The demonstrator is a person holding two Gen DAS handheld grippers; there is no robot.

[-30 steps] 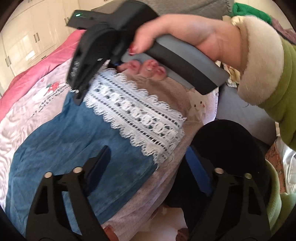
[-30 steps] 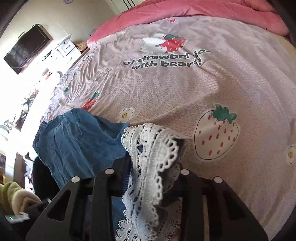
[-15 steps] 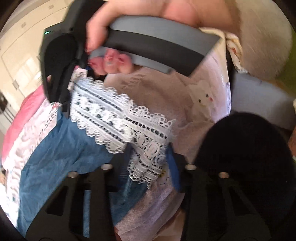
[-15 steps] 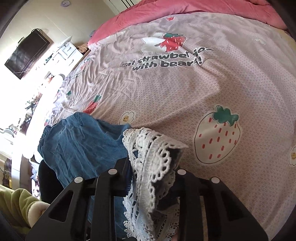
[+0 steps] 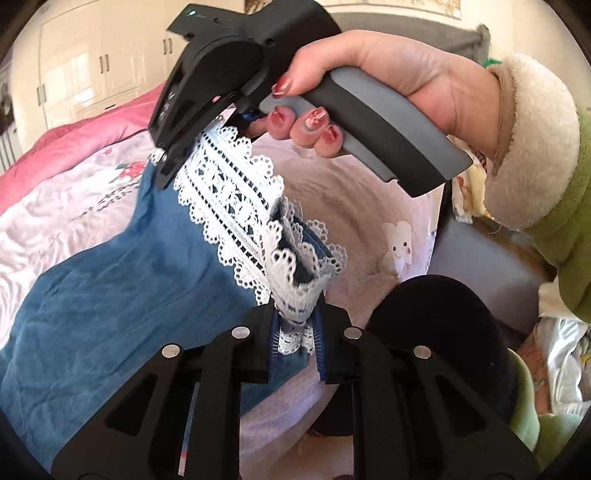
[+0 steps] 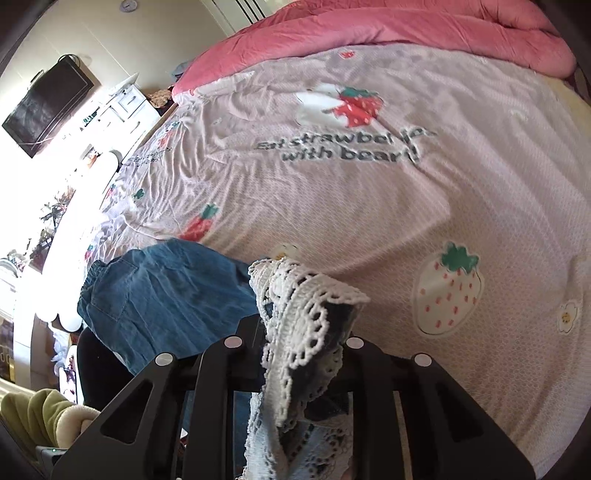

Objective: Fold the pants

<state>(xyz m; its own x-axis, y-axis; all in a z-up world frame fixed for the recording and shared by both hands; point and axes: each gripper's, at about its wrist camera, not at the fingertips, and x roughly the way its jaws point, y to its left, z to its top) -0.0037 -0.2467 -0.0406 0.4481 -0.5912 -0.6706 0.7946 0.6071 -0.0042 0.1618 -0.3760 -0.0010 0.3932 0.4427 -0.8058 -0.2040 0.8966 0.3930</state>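
Note:
The blue denim pants (image 5: 110,295) with a white lace hem (image 5: 229,192) lie on the pink strawberry bedspread (image 6: 369,206). My left gripper (image 5: 295,332) is shut on one corner of the lace hem, lifted off the bed. My right gripper (image 6: 295,350) is shut on the other end of the lace hem (image 6: 295,314); it also shows in the left wrist view (image 5: 177,155), held by a hand up and to the left. The hem hangs stretched between both grippers. The waistband (image 6: 92,280) lies at the far end.
A pink duvet (image 6: 406,33) is bunched at the head of the bed. A black rounded object (image 5: 436,332) sits at the bed's near edge. White cabinets (image 5: 92,70) stand beyond the bed. A TV (image 6: 44,107) and a cluttered white dresser (image 6: 122,103) are at the left.
My left gripper has closed on the lace hem corner, which it was open around a second ago. Both grippers now hold the hem lifted; the right one has barely moved.

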